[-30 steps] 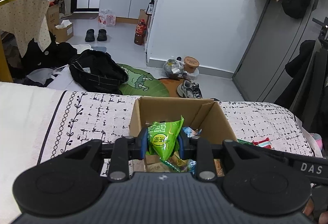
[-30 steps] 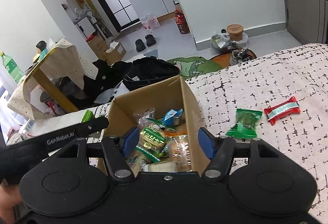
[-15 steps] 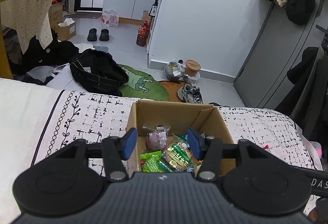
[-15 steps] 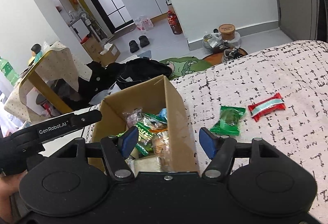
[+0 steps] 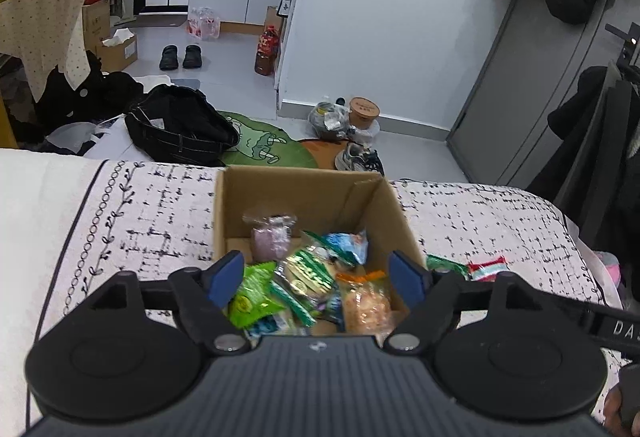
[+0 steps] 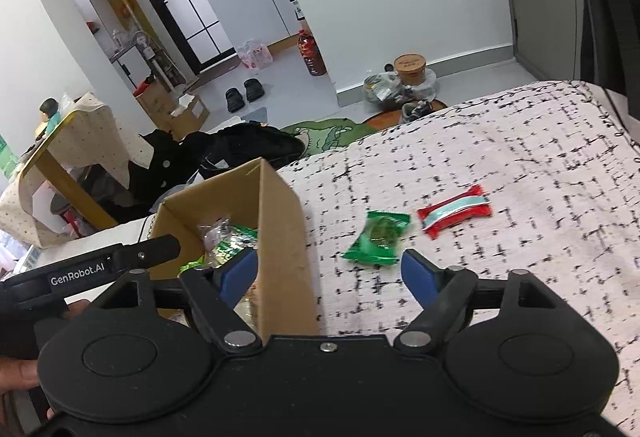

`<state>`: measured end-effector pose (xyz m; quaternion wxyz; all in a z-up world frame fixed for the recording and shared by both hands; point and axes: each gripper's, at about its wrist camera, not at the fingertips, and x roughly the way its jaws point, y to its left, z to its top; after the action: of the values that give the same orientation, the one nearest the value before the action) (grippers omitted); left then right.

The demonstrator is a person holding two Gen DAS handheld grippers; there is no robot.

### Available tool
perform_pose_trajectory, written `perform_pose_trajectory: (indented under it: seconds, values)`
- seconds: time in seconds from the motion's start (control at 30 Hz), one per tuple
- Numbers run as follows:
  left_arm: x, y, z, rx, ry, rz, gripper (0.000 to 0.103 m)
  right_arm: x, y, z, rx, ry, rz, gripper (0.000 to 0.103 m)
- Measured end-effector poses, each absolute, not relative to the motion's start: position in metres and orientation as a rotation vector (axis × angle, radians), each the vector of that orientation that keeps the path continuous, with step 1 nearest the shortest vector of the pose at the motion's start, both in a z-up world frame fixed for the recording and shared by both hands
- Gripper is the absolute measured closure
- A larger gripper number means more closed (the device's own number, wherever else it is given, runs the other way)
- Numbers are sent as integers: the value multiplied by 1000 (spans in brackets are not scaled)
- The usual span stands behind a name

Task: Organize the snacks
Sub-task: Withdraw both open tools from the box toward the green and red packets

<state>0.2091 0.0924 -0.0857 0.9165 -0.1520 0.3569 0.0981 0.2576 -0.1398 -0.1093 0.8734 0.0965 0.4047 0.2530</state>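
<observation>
An open cardboard box [image 5: 312, 193] [image 6: 280, 221] sits on the patterned cloth, holding several snack packets. My left gripper [image 5: 318, 275] hovers over the box, its jaws opening with nothing between them; a bright green packet [image 5: 252, 297] lies below among the others. My right gripper [image 6: 330, 273] straddles the box's right wall, its jaws opening and empty. Just beyond it on the cloth lie a green packet [image 6: 378, 237] and a red packet with a pale stripe [image 6: 454, 211]. Both also peek out past the box in the left wrist view.
The cloth-covered surface [image 6: 500, 157] ends at a far edge with floor clutter beyond: a black bag [image 5: 180, 129], green mat, shoes. A draped table [image 6: 68, 141] stands left. A person's hand [image 6: 18, 369] holds the left gripper's handle.
The left gripper let go of the bright green packet, which now lies in the box, and its jaws spread wide. The right gripper slid right toward the loose packets, jaws widening.
</observation>
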Motion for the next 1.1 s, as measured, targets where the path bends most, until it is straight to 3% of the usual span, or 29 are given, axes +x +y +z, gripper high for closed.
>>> perform_pose_trajectory:
  seconds: [0.17,0.27,1.1]
  values:
    - [210,76,-84,-306,730,198,7,255,-152,-105,171,816,556,7]
    - [211,64,-82,-296,725,185,0,255,-161,-105,175,814,557,6]
    - [258,-10,-82,-233,758,64,2,284,-218,-121,211,831,468,2]
